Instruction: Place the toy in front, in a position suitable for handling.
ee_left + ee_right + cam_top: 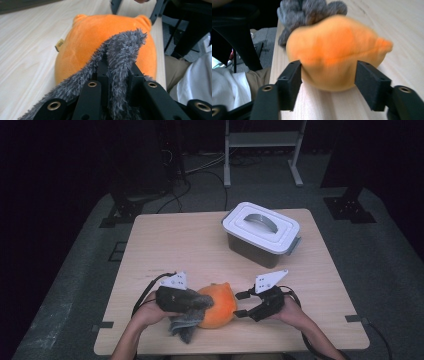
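An orange plush toy [220,307] lies on the wooden table [175,245] near its front edge. My left gripper [202,302] is shut on a grey fuzzy cloth [184,324], which drapes over the toy's left side. In the left gripper view the grey cloth [120,55] is pinched between the jaws of the left gripper [117,72], with the orange toy [100,37] just beyond. My right gripper [241,304] stands open at the toy's right end. In the right gripper view the toy [337,55] bulges between the spread jaws of the right gripper [329,85], with the cloth [312,10] behind it.
A grey storage box with a white lid and handle [261,227] stands closed at the table's back right. Bare tabletop stretches across the left and middle. The table's front edge lies just behind both hands, with the person's lap below it.
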A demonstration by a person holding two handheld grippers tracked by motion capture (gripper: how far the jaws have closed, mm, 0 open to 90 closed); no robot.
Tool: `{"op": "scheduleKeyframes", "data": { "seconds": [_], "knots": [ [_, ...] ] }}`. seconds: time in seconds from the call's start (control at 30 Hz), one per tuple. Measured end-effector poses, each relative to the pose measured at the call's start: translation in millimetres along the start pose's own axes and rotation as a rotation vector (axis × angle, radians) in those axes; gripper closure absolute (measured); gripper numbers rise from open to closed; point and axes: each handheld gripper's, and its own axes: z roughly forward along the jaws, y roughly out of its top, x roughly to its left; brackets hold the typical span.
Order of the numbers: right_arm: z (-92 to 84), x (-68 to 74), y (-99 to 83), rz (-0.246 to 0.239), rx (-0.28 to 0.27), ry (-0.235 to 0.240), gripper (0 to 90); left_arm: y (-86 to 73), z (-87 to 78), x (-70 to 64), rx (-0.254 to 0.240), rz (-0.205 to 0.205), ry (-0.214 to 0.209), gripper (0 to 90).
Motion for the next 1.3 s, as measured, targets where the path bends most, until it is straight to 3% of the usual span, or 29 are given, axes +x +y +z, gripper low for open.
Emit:
{"op": "scheduleKeyframes", "data": {
  "seconds": [0.03,0.17,0.3,0.37,0.6,0.7,0.9,1.03,1.2,1.3],
  "knots": [
    [-2.9,-0.8,3.3,0.007,-0.035,0.009,34.9,0.7,1.6,-0.9,0.002,0.006,-0.008,76.8],
    [-2.1,-1.7,6.0,-0.006,-0.028,-0.032,32.8,3.4,8.9,-7.0,0.0,0.03,-0.051,76.6],
    [9.4,0.6,6.0,-0.031,-0.006,-0.042,30.4,7.5,14.1,-12.0,0.0,0.045,-0.061,76.4],
    [18.0,5.5,4.9,-0.064,0.024,-0.074,31.8,7.7,14.0,-11.6,-0.006,0.057,-0.05,76.5],
    [17.1,7.2,-0.4,-0.054,0.048,-0.092,39.7,3.3,8.7,-9.1,-0.062,0.049,-0.033,76.6],
    [16.2,9.7,-1.4,-0.059,0.052,-0.097,39.7,-5.3,-1.1,-5.0,-0.095,0.011,-0.01,76.5],
    [14.6,12.0,-2.6,-0.075,0.06,-0.099,39.5,-19.8,-11.9,0.7,-0.106,-0.041,0.016,76.4],
    [13.7,15.6,-2.2,-0.08,0.068,-0.101,39.3,-20.5,-14.2,2.7,-0.096,-0.047,0.042,76.3],
    [13.7,18.4,-2.1,-0.081,0.088,-0.096,39.4,-9.6,-8.3,-3.7,-0.097,-0.009,0.036,75.9],
    [12.2,20.4,-3.0,-0.09,0.102,-0.088,39.5,-4.5,-3.8,-5.2,-0.118,-0.008,0.029,75.9]
  ]
}}
